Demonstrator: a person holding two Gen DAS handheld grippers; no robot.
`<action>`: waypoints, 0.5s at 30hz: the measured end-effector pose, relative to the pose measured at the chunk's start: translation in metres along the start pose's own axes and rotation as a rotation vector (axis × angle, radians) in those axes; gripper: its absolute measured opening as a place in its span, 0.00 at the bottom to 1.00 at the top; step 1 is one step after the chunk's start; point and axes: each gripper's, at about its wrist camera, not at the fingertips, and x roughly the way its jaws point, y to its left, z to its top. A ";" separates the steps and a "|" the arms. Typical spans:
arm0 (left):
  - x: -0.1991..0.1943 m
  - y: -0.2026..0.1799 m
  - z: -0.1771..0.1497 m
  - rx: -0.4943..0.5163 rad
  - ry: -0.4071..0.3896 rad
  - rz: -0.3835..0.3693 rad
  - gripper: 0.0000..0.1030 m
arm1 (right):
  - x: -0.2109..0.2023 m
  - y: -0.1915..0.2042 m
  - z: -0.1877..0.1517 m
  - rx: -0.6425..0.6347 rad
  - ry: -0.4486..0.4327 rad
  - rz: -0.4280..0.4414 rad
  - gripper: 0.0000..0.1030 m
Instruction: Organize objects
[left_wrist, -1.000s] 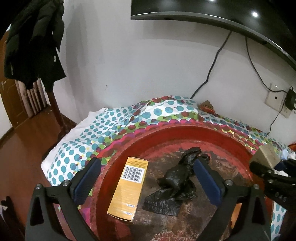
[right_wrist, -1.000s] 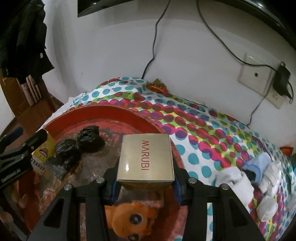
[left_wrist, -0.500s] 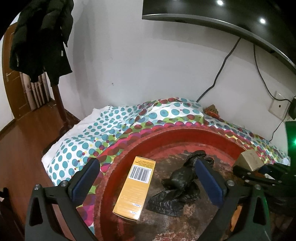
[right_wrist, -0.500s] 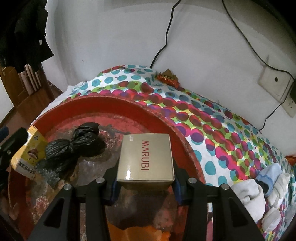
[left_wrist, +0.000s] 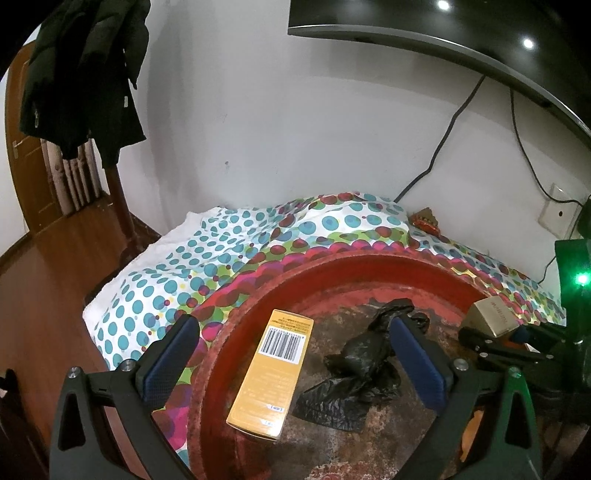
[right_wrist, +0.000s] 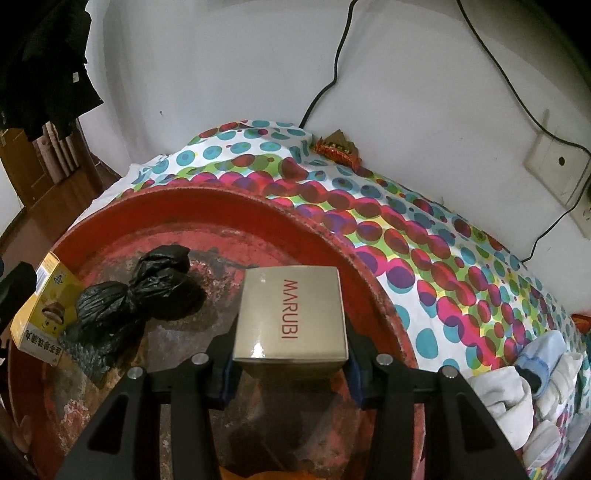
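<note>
A big round red tray (left_wrist: 332, 266) (right_wrist: 207, 210) lies on a dotted bedspread. Inside it lie a yellow snack box (left_wrist: 271, 376) (right_wrist: 40, 306) and a crumpled black plastic bag (left_wrist: 364, 363) (right_wrist: 140, 299). My right gripper (right_wrist: 290, 363) is shut on a gold box marked MARUBI (right_wrist: 291, 314) (left_wrist: 491, 317), which hangs just above the tray's right side. My left gripper (left_wrist: 295, 363) stands open over the tray's left part, the yellow box and the bag lying between and below its fingers, untouched.
The bedspread (right_wrist: 424, 251) runs up to a white wall with cables and a socket (right_wrist: 557, 166). A red snack wrapper (right_wrist: 338, 147) lies near the wall. White and blue socks (right_wrist: 524, 380) are piled at the right. A dark coat (left_wrist: 81, 70) hangs at the left above a wooden floor.
The right gripper has carried the gold box further in over the tray and lower; the orange toy beneath it has almost left its view. The left gripper has stayed put.
</note>
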 end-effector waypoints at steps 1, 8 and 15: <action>0.000 0.000 0.000 -0.002 0.002 -0.001 0.99 | 0.001 0.000 0.000 0.002 0.004 0.002 0.45; 0.001 0.002 0.000 -0.010 0.005 0.003 0.99 | 0.000 -0.001 0.000 0.009 0.013 -0.017 0.60; 0.002 0.002 0.000 -0.009 0.012 0.014 0.99 | -0.021 -0.008 -0.001 0.033 -0.019 -0.008 0.61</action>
